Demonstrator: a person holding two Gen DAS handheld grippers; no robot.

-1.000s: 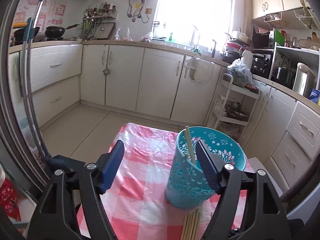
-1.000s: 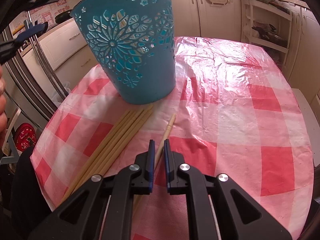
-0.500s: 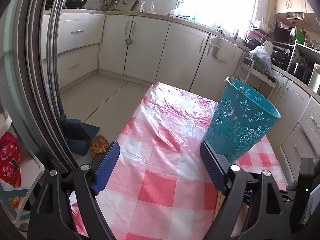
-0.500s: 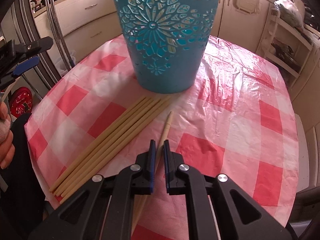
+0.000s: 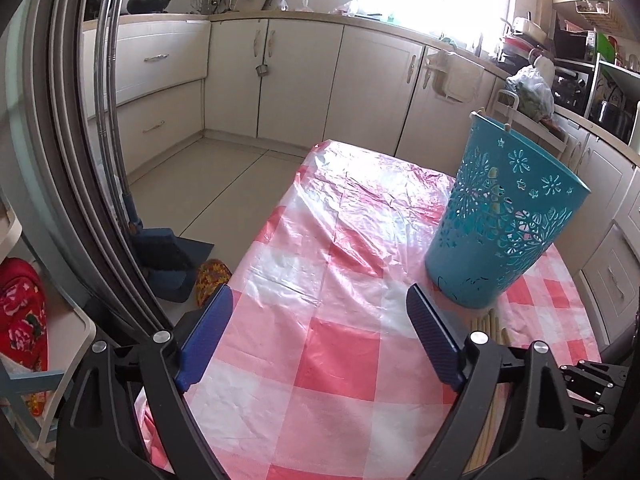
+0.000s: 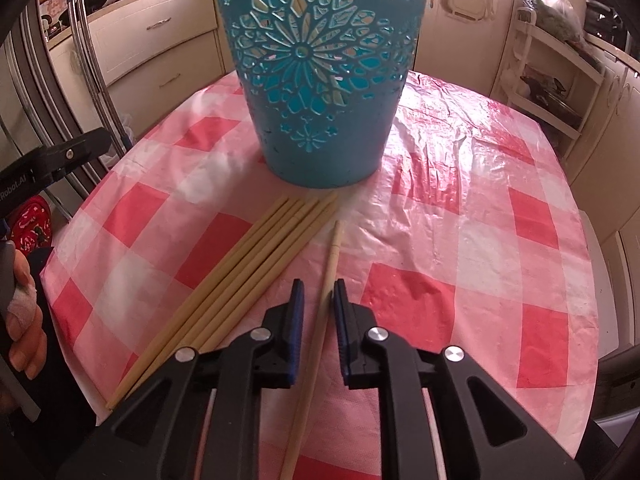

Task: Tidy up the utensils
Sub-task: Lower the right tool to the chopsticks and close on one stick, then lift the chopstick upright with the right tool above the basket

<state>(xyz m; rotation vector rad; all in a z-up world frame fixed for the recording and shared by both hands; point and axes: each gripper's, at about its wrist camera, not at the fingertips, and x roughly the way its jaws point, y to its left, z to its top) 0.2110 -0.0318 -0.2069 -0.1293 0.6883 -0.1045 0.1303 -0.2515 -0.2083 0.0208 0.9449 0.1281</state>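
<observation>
Right gripper (image 6: 318, 292) fingers just opening, straddling a lone chopstick (image 6: 326, 280) lying near the teal basket (image 6: 320, 72). Left gripper (image 5: 320, 316) fingers widening, nothing between them, over the worktop (image 5: 320, 240).

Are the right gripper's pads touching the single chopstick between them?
Apart. In the right wrist view the right gripper has just been opening; the single chopstick lies between its pads with tablecloth visible on both sides.

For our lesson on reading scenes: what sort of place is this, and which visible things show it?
Most likely a home kitchen: cream cabinets under a countertop, a black pan on it, and a table with a checked cloth holding chopsticks.
</observation>
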